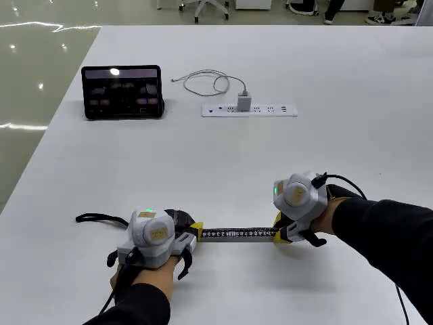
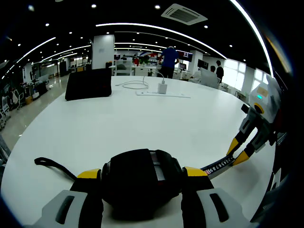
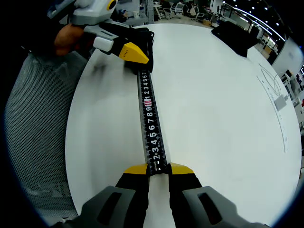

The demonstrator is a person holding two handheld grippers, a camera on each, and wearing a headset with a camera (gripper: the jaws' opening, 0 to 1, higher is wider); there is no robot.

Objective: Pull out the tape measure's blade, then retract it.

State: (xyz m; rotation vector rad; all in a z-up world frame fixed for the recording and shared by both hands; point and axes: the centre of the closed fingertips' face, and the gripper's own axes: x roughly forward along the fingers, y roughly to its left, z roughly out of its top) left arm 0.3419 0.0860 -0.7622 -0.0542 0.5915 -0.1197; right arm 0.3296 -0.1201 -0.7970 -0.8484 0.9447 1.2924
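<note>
Strap: the tape measure's black wrist loop (image 1: 101, 219) lies slack on the white desk (image 1: 284, 61), trailing left of the case.
Tablet: a dark tablet (image 1: 122, 91) stands propped at the far left of the desk, well away from the work.
Left tongs: the left tongs (image 2: 142, 173) are closed around the case, one yellow-tipped jaw on each flank, and pin it down on the desk.
Case: the black tape measure case (image 1: 180, 218) sits near the front edge of the desk, its mouth facing right.
Blade: the blade (image 3: 149, 114) runs out of the case in a straight line, printed face up, low over or on the desk; I cannot tell which. A short stretch is drawn.
Power strip: a white power strip (image 1: 249, 109) with a charger and a looped cable lies far back, clear of the blade's line.
Right tongs: the right tongs (image 3: 159, 169) are pinched shut on the free end of the blade, which passes between the two yellow tips.
Step in hand: this looks like the pull-out, with the blade partly out and tensioned between the two tongs.
Next move: probably draw the right tongs further right along the blade's own line while the left hold the case. For the retraction, walk the end back under control, since letting go would let it whip.
</note>
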